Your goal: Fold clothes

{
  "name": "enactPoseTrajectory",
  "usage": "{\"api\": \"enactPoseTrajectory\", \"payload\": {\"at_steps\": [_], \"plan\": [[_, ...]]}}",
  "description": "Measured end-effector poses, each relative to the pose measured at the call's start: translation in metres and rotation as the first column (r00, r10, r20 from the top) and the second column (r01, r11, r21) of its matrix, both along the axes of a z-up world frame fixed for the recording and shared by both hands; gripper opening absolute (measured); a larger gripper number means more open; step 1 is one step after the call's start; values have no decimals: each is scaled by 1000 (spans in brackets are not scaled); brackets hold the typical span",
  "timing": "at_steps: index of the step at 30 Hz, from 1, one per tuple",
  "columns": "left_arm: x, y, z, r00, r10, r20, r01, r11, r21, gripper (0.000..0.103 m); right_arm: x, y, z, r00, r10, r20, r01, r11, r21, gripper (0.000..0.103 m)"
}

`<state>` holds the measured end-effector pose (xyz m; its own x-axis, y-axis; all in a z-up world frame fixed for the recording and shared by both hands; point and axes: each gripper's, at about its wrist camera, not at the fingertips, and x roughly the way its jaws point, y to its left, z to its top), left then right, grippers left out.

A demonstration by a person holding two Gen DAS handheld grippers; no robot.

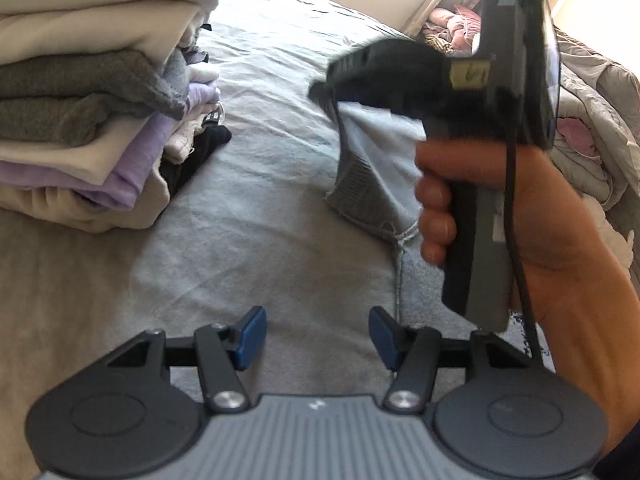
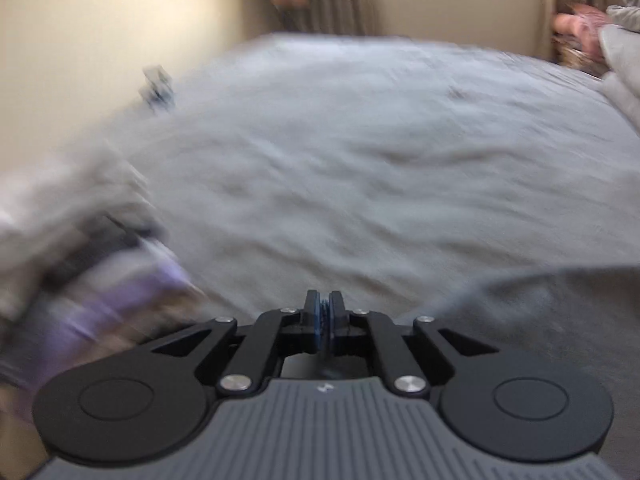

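Left gripper (image 1: 316, 336): jaws stood apart, nothing between them, above the grey bedsheet (image 1: 256, 80).
Right gripper (image 1: 324, 92): jaws pinched a grey garment (image 1: 368, 176) by its edge, lifting it off the bed.
Folded clothes stack (image 1: 92, 92): far left on the bed.

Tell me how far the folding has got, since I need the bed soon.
Done: a stack of folded clothes sits on the bed. In hand: the right gripper is shut on an edge of a grey garment, lifting it; the left gripper hangs open over the same cloth, holding nothing. Left: this garment still needs folding and stacking. A rumpled heap lies at the far right; whether it is laundry I cannot tell.
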<state>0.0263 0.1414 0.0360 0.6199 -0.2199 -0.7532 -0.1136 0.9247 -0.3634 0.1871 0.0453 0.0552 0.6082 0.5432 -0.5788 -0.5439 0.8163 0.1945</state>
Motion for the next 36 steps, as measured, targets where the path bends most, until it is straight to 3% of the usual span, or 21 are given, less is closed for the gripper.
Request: {"api": "enactPoseTrajectory", "payload": {"at_steps": [2,7,10,12,14,17,26,29,33,36], "plan": [[0,0,0,1000,-3,2,3,1000,4,58,1,8,3,999,15,34,-15,1000,2,5],[2,4,-1,1000,6,-1,-6,1000,-16,58,9,17,-24,998,39,-50,-42,996,-73,10],[1,2,-1,1000,2,1,-2,1000,-6,58,5,6,-18,997,42,-64,-39,998,44,13],[1,3,-1,1000,4,0,-4,1000,-13,58,1,-1,-8,998,15,-65,-9,996,91,21],[1,5,-1,1000,11,-2,-11,1000,-24,58,-6,-8,3,999,-32,-15,33,998,56,52],[1,8,1,1000,21,-1,-21,999,-29,58,-19,-25,12,998,-49,28,49,999,7,52],[3,23,3,996,88,0,-88,995,-41,59,-66,-103,-22,981,-189,-39,188,982,-18,52],[2,26,4,995,100,0,-100,994,-50,59,-86,-98,-21,992,-128,12,128,992,-16,53],[0,33,5,991,132,-2,-132,990,-58,59,-103,-61,-17,991,45,128,-32,994,-106,53],[0,37,5,990,142,0,-142,988,-69,59,-101,-35,-22,979,155,134,-132,977,-166,52]]}}
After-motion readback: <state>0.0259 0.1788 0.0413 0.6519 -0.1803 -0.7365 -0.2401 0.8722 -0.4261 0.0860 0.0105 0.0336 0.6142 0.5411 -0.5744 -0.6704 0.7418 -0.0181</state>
